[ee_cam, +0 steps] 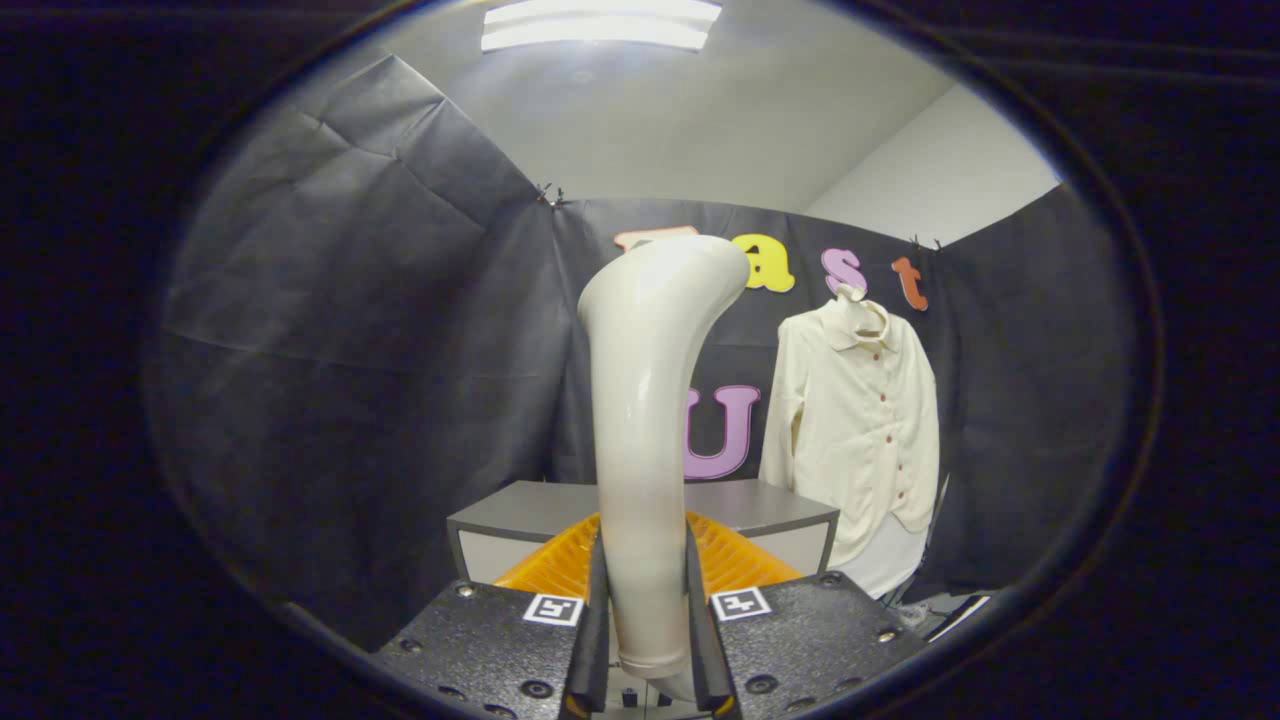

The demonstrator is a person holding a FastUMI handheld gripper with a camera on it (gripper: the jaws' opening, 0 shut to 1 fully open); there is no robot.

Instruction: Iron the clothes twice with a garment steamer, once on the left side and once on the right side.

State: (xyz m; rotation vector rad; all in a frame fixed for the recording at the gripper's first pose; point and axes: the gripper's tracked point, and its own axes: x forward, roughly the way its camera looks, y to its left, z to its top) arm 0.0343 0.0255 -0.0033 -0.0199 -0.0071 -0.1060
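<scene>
Gripper view: gripper (646,640) fingers pinching cream garment steamer (645,420) by handle, both pads pressed on it, head upright above. Cream shirt (855,430) hangs on booth wall beyond fingers, off to right, well apart from steamer. Risk: smooth glossy handle may twist or slide in pinch during sweep. Grey table (760,510) below, orange ribbed thing (735,560) at its near edge. Ceiling light (600,25) overhead.

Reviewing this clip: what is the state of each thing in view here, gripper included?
Gripper: shut on the steamer, both fingers pressing its handle.
Glossy cream garment steamer: held upright between the fingers, head bent toward the shirt.
Cream button-up shirt: hanging, buttoned, beyond the fingers, untouched.
Orange ribbed tray: lying on the grey table.
</scene>
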